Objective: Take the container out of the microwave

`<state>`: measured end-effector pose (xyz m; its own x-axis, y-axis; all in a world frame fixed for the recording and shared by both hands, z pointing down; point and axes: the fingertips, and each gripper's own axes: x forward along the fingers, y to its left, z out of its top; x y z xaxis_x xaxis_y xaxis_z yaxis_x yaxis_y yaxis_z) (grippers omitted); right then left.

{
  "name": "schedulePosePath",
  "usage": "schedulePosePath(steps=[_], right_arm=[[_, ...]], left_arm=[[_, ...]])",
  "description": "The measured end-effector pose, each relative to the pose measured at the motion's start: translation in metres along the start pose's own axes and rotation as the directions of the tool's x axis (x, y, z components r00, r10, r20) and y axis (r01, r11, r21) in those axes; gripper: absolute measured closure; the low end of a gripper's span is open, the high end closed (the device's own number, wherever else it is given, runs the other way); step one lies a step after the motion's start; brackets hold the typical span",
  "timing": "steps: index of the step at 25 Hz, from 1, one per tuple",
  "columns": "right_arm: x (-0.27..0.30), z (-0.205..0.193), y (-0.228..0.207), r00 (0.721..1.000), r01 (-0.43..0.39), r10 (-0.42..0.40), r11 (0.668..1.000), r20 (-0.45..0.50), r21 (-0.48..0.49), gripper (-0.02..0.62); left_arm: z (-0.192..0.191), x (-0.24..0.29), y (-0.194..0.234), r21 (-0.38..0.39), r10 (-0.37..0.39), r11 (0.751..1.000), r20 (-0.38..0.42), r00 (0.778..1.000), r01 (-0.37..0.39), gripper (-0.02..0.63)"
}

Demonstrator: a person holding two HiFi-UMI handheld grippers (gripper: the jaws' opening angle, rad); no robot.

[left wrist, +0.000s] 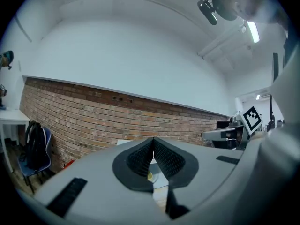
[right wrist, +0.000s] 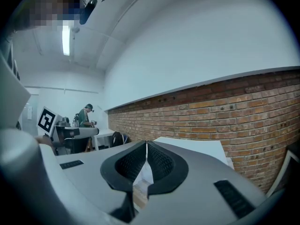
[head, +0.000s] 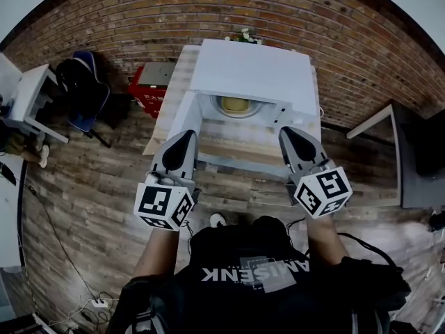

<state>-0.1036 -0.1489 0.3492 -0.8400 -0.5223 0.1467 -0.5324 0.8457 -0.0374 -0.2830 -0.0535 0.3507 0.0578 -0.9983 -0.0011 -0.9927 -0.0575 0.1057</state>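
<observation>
A white microwave stands on a wooden table against the brick wall. Its door hangs open to the left. Inside the cavity sits a yellowish round container. My left gripper is in front of the open door, shut and empty. My right gripper hovers before the microwave's right front, also shut and empty. Both are short of the cavity. In the left gripper view the jaws meet, and a sliver of the container shows below them. The right gripper view shows closed jaws beside the microwave's top.
A red box lies on the floor left of the table. A chair with a dark backpack and a white desk stand further left. Another desk is at the right. A person stands far off.
</observation>
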Motion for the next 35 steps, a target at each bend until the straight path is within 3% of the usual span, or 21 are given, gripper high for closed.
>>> schedulePosePath(steps=[5,10,20,27,35], right_arm=[[0.026,0.003,-0.008,0.999,-0.026,0.026,1.0,-0.022,-0.014,0.552],[0.054,0.008,-0.026,0.997,-0.08,0.08,0.997,-0.014,-0.007,0.554],[0.08,0.025,-0.087,0.982,-0.189,0.189,0.982,0.019,-0.023,0.554],[0.091,0.021,-0.133,0.965,-0.262,0.262,0.965,0.021,-0.011,0.552],[0.092,0.019,-0.166,0.958,-0.285,0.284,0.959,0.037,0.001,0.552]], left_arm=[[-0.001,0.029,0.013,0.018,-0.002,1.0,-0.011,1.0,0.002,0.594],[-0.002,0.049,0.027,0.02,0.056,0.998,-0.02,0.998,-0.056,0.594],[-0.016,0.11,0.02,0.086,0.143,0.987,-0.091,0.986,-0.135,0.593],[-0.032,0.159,0.001,0.154,0.167,0.977,-0.14,0.976,-0.145,0.592],[-0.064,0.195,-0.038,0.264,0.069,0.965,-0.221,0.973,-0.008,0.531]])
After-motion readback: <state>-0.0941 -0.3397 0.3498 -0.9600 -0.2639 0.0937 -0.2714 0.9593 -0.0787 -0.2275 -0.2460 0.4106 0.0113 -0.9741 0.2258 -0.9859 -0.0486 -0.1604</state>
